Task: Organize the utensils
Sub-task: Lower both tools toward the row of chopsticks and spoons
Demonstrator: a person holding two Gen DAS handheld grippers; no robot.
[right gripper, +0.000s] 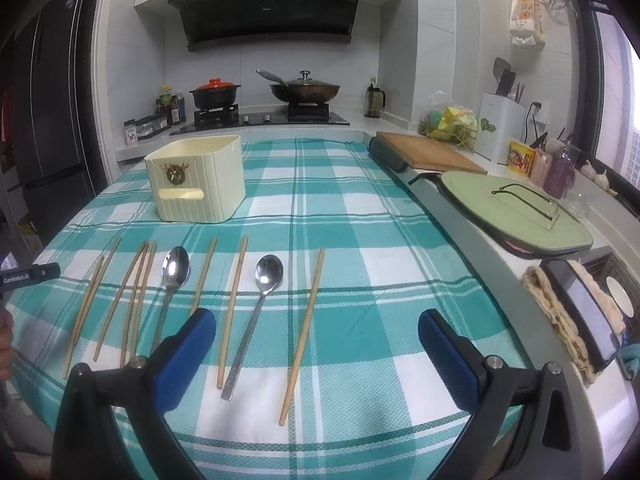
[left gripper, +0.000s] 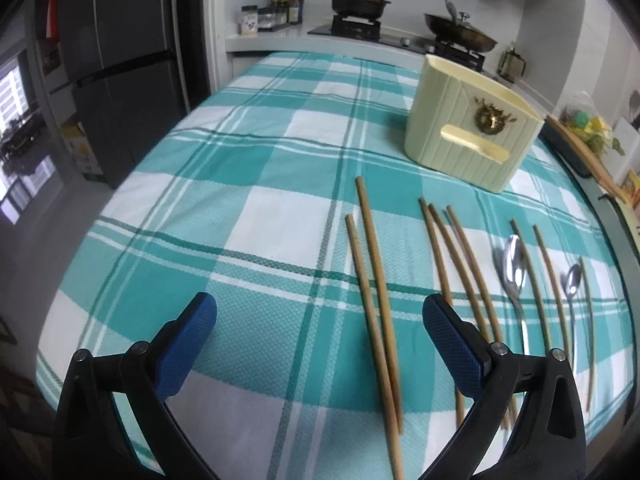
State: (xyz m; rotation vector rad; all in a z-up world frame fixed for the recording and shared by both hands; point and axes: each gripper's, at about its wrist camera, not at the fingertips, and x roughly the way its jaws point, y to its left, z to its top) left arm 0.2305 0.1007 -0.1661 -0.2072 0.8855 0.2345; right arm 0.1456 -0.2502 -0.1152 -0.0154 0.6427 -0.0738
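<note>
Several wooden chopsticks [left gripper: 372, 280] and two metal spoons lie in a row on the teal plaid tablecloth [left gripper: 240, 208]. A cream utensil holder [left gripper: 468, 128] stands behind them; it also shows in the right wrist view [right gripper: 200, 178]. My left gripper [left gripper: 320, 344] is open and empty, low over the two leftmost chopsticks. My right gripper [right gripper: 316, 356] is open and empty, above the right spoon [right gripper: 260, 304] and the rightmost chopstick [right gripper: 302, 336]. The left spoon [right gripper: 170, 280] lies among the chopsticks [right gripper: 120, 300].
A stove with a red-lidded pot [right gripper: 214, 94] and a wok [right gripper: 306, 90] stands behind the table. A wooden cutting board [right gripper: 428, 152], a green lidded tray [right gripper: 516, 208] and a cloth [right gripper: 556, 312] line the counter on the right. A dark fridge [left gripper: 116, 60] is left.
</note>
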